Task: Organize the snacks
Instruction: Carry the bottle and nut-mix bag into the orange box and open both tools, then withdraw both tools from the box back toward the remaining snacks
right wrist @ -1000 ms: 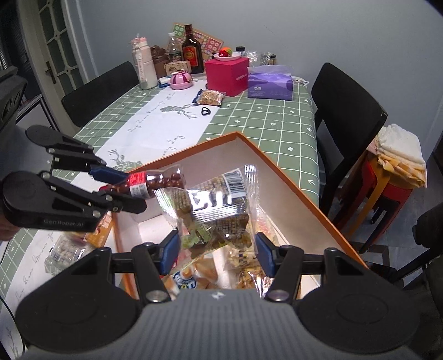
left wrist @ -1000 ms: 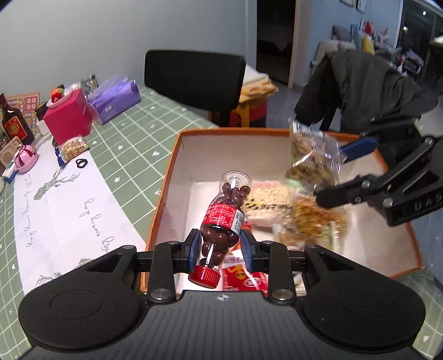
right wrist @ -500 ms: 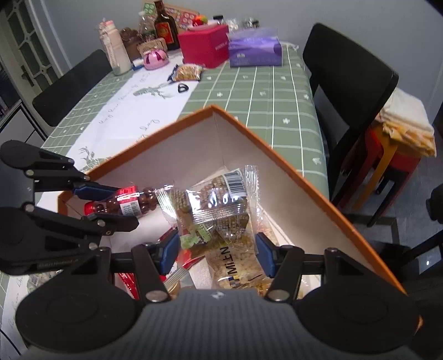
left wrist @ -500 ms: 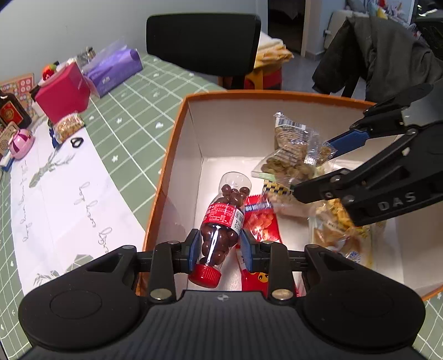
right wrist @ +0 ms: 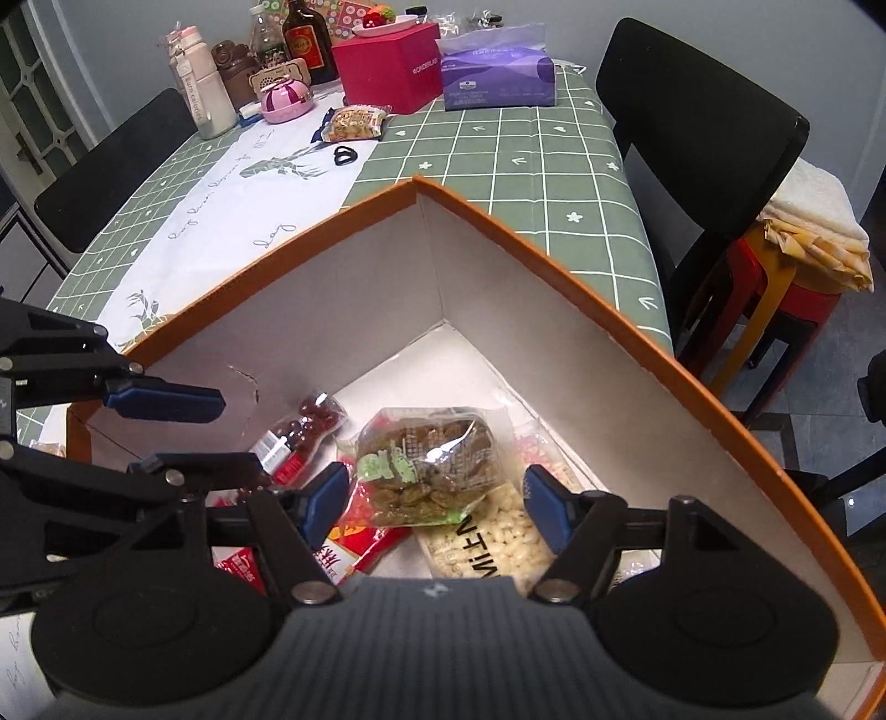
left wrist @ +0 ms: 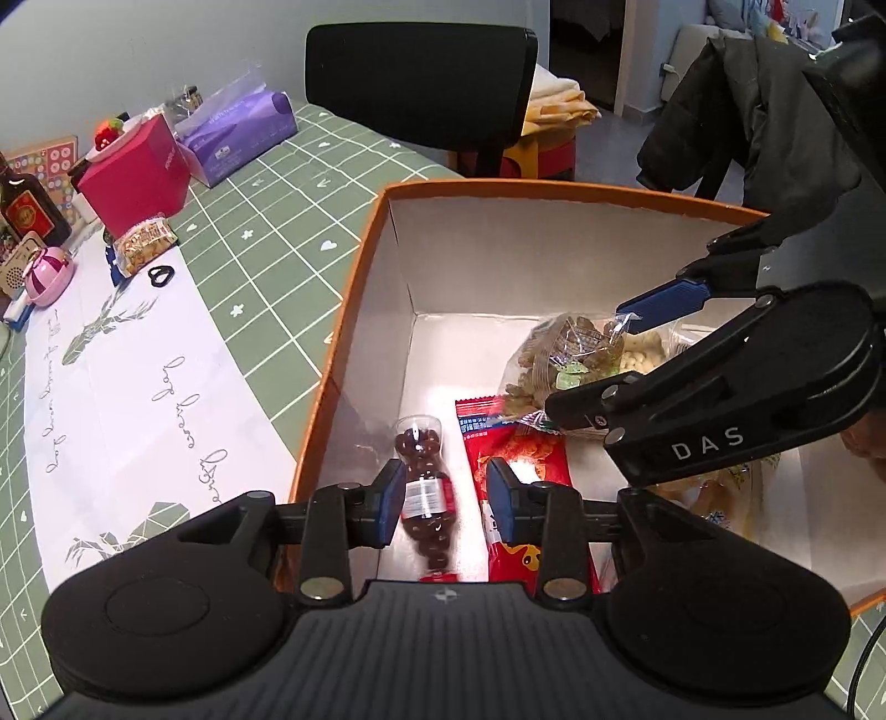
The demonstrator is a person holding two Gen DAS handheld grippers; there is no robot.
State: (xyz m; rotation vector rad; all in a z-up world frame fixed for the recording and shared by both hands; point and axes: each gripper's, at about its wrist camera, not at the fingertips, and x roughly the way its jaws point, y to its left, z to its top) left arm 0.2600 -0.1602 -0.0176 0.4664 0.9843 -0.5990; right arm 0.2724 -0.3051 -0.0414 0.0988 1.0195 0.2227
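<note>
Both grippers spread, holding nothing. Our left gripper (left wrist: 443, 495) straddles the candy bottle (left wrist: 425, 487) on the box (left wrist: 354, 266) floor, long axis along the fingers. Right gripper (right wrist: 434, 501) over the clear snack bag (right wrist: 429, 465), probably released.

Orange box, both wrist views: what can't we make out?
- Bottle cap: left wrist view, hidden behind the gripper body.
- Red packet lower end: same view, covered by that body.
- Box near-right corner: right wrist view, hidden behind gripper.
- Far bottle labels: too small.
</note>
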